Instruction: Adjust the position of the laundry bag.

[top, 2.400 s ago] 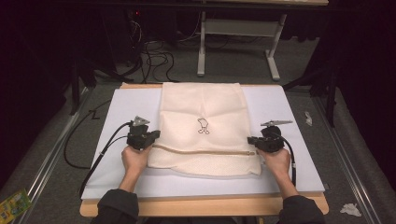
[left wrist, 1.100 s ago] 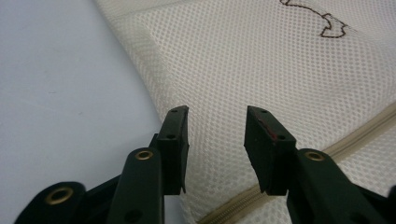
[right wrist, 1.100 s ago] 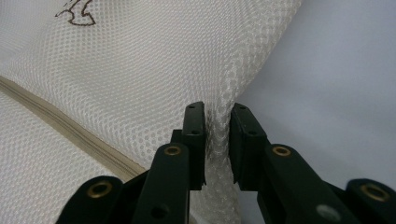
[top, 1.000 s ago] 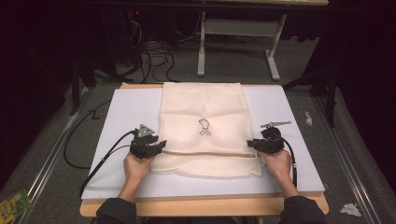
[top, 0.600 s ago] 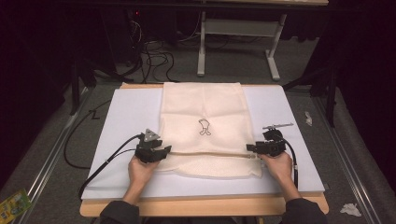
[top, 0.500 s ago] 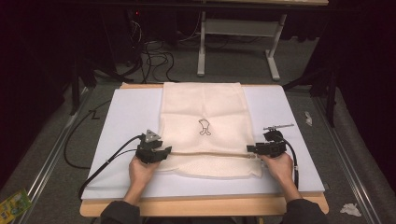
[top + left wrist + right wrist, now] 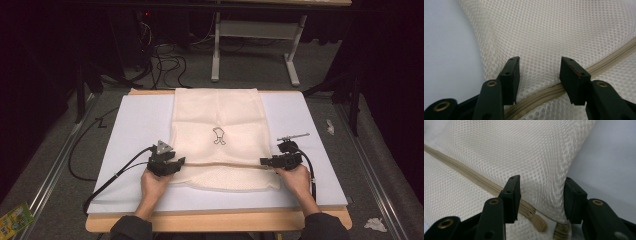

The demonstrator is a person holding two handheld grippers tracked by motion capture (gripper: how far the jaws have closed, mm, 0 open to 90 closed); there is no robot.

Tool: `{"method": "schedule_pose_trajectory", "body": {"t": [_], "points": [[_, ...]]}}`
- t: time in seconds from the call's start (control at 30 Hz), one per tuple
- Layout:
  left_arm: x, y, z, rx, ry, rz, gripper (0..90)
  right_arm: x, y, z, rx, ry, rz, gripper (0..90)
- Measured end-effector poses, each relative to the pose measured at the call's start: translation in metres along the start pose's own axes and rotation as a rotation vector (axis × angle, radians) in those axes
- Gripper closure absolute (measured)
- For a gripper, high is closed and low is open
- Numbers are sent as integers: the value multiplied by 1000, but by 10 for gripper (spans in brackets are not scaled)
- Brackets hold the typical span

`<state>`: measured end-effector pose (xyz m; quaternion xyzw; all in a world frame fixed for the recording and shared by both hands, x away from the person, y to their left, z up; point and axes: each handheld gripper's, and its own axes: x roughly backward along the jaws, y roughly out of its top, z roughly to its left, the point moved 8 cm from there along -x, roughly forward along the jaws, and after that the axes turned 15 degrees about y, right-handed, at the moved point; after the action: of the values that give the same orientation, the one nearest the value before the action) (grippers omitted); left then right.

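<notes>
A cream mesh bag (image 7: 216,112) with a small dark print (image 7: 218,135) lies flat on the white board (image 7: 135,125). A tan zipper (image 7: 220,165) runs across its near part. My left gripper (image 7: 177,162) is at the bag's left edge by the zipper. It is open, and mesh (image 7: 549,30) and zipper (image 7: 609,57) lie under its jaws (image 7: 540,67). My right gripper (image 7: 264,161) is at the bag's right edge, also open. The bag's bulging side fold (image 7: 524,150) sits between its jaws (image 7: 541,187), and the zipper pull (image 7: 539,222) lies just below them.
The board rests on a wooden table (image 7: 215,220). Cables (image 7: 165,55) and a white table frame (image 7: 255,30) are on the floor beyond. A green packet (image 7: 15,220) and crumpled paper (image 7: 375,224) lie on the floor near the table's front corners.
My left gripper has moved nearer and to the right, onto the bag's left edge at the zipper. The right gripper has barely shifted.
</notes>
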<state>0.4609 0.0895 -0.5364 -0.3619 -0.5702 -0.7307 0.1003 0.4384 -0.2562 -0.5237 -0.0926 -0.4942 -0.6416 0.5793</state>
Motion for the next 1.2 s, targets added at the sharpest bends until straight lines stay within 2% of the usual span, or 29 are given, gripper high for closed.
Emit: {"method": "schedule_pose_trajectory", "body": {"t": [0.1, 0.23, 0.3, 0.37, 0.5, 0.6, 0.8, 0.9, 1.13, 1.2], "points": [[0, 0, 0, -4, 5, -3, 513, -2, 0, 1, 39, -31, 17, 600], [0, 0, 0, -4, 6, -6, 521, -1, -1, 0, 72, -88, 43, 741], [0, 0, 0, -5, 2, -1, 522, -2, 0, 0, 82, -82, 58, 839], [0, 0, 0, -3, -3, 1, 522, -2, 0, 1, 94, -76, 60, 864], [0, 1, 2, 2, -12, 6, 532, 2, 2, 1, 85, -41, 36, 875], [1, 3, 3, 9, -20, 12, 540, 10, 6, 5, 96, -23, 6, 876], [5, 8, 7, 29, -33, 16, 516, 19, 15, 13, 122, -24, 1, 877], [11, 13, 8, 32, -41, -8, 514, 20, 17, 15, 122, -23, 4, 878], [21, 21, -5, -3, -64, -25, 508, 22, 20, 17, 121, -15, -7, 879], [22, 24, -11, -4, -85, -28, 508, 23, 20, 17, 118, -9, -12, 879]]}}
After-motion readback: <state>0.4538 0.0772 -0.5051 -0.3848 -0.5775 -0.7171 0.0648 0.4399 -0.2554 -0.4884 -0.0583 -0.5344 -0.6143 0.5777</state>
